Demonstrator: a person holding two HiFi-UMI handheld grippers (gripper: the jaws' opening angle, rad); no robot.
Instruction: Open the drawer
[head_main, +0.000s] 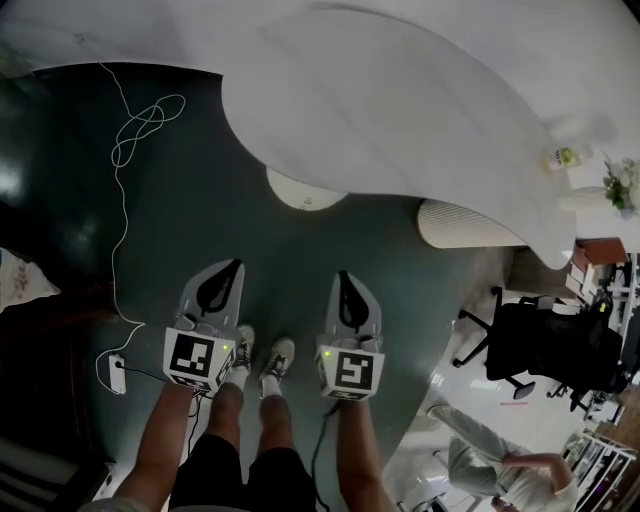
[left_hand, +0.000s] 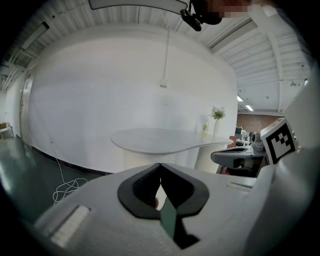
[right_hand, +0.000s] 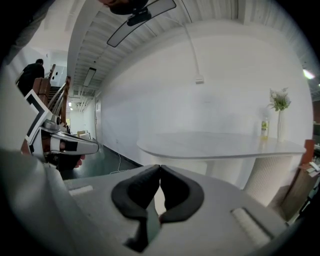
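Dark green floor lies beneath a curved white table.

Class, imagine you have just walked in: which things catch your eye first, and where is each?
The big curved white table fills the top of the head view. Below it, the left tool and right tool point forward either side of the person's shoes, jaws shut. A white cable loops across the dark floor at left.

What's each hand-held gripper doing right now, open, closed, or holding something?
Left hand-held gripper: closed, jaws tip to tip, holding nothing.
Right hand-held gripper: closed, jaws tip to tip, holding nothing.
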